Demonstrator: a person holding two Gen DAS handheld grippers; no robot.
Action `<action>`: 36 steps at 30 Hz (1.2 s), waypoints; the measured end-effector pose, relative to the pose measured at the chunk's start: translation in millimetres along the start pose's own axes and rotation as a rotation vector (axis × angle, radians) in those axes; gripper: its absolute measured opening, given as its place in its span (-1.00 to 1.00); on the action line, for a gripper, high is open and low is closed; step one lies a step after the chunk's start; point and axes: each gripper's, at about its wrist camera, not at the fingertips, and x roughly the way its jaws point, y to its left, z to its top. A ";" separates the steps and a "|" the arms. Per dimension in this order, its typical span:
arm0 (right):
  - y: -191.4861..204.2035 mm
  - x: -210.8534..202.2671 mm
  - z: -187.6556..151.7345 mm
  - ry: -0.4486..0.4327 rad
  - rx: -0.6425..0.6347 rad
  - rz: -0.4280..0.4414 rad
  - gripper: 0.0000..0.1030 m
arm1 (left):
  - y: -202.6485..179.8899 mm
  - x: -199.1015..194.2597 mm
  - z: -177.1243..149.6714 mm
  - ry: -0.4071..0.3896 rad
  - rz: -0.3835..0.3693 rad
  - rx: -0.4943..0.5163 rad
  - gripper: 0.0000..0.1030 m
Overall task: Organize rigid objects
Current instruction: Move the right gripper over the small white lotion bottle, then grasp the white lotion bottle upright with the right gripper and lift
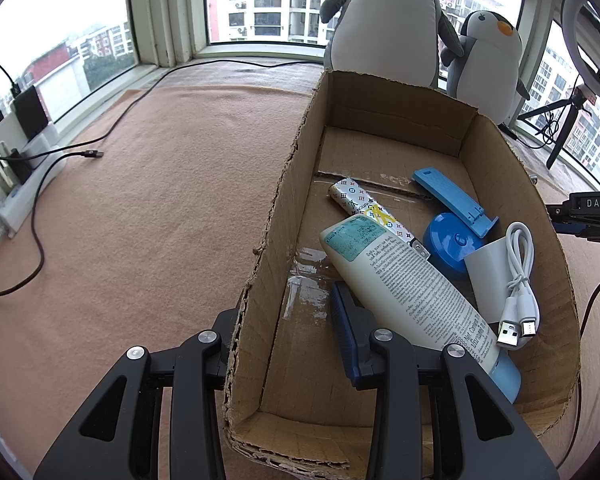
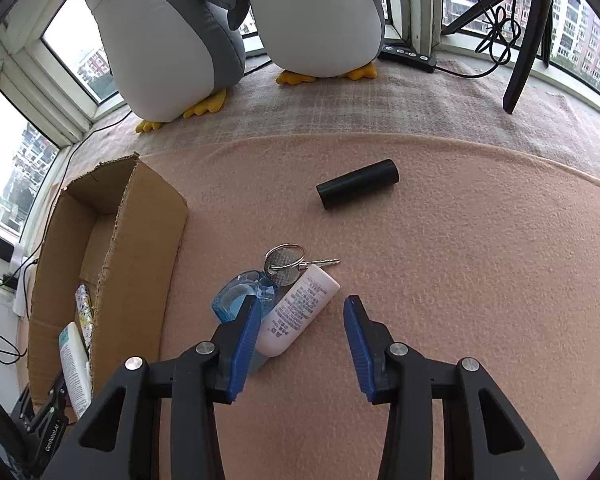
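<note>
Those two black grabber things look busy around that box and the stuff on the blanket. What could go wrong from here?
The left tool straddles the torn wall of the brown cardboard box; pulling away could drag or tip it. The right tool, open, hangs above the small white tube, which lies against the clear blue bottle and the metal key ring; closing might catch the wrong one. The black cylinder may roll.

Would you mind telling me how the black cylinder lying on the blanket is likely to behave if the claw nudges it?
The black cylinder lies on its side on the pink blanket, so it will probably roll if pushed across its axis. Its smooth surface may be slippery. It looks rigid, so gripping it should not deform it.
</note>
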 end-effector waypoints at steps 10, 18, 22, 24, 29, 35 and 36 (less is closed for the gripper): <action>-3.0 4.1 -1.2 0.010 -0.054 -0.054 -0.44 | 0.1 0.0 -0.1 0.000 0.000 0.000 -0.31; -3.1 4.8 -0.7 -0.002 -0.113 -0.110 -0.64 | -0.2 0.2 0.4 0.000 0.000 0.000 -0.31; -4.2 2.6 -2.5 -0.001 -0.126 -0.107 -0.65 | 0.2 0.0 0.1 0.000 -0.001 -0.001 -0.31; -5.4 0.3 -5.1 -0.003 -0.130 -0.103 -0.65 | 0.3 0.0 0.1 0.000 -0.001 -0.001 -0.31; -8.9 -13.7 -11.7 -0.020 -0.112 -0.074 -0.66 | 0.3 0.0 0.1 -0.001 -0.001 -0.001 -0.31; 4.7 -38.6 -16.4 -0.065 -0.127 -0.017 -0.65 | 0.4 -0.1 0.1 -0.001 -0.001 -0.001 -0.31; 8.3 -42.8 -16.7 -0.072 -0.131 -0.006 -0.66 | 0.4 -0.1 0.1 -0.001 -0.001 -0.001 -0.31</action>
